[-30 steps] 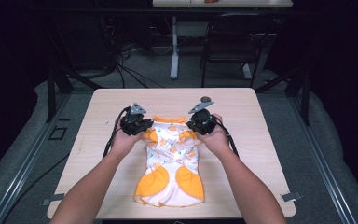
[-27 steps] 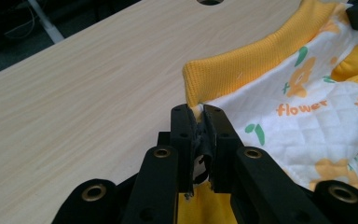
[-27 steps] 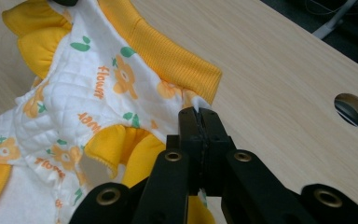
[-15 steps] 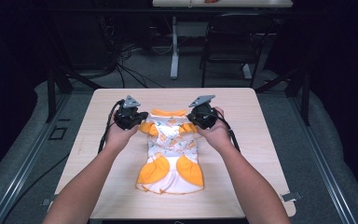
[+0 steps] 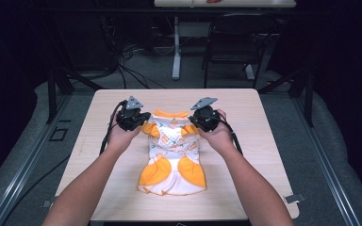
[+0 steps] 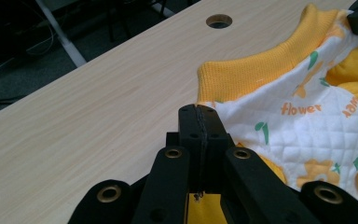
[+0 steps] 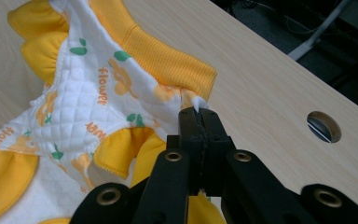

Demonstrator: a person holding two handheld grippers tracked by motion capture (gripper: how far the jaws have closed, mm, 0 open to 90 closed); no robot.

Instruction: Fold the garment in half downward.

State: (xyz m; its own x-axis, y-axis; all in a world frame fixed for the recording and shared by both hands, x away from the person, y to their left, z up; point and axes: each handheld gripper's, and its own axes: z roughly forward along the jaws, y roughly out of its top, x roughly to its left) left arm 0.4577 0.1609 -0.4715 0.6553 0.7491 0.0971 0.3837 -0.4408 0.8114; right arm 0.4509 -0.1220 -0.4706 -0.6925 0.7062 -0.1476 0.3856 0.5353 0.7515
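Quilted white cotton, printed with orange flowers and green leaves and trimmed in yellow-orange ribbing, makes up the small baby garment [image 5: 172, 150] spread flat in the middle of the pale wooden table [image 5: 264, 141]. Its ribbed collar points away from the person, and its rounded orange leg panels lie toward the near edge.

At the garment's left shoulder sits the left gripper [image 5: 131, 117], held in the person's left hand [image 5: 120, 136]. From that gripper's own camera the two black jaws are pressed flat together with the white quilted cloth [image 6: 307, 121] caught between them, just below the corner of the ribbed collar [image 6: 256, 74].

On the opposite shoulder the right gripper [image 5: 205, 117], held in the right hand [image 5: 221, 136], does the same: its jaws are closed tight, and a small white tuft of fabric pokes out past their tips, right beside the end of the collar band [image 7: 168, 58].

Both grippers are level with each other, with the neckline between them. A round cable hole [image 7: 324, 127] in the tabletop lies beyond the right gripper's jaws.
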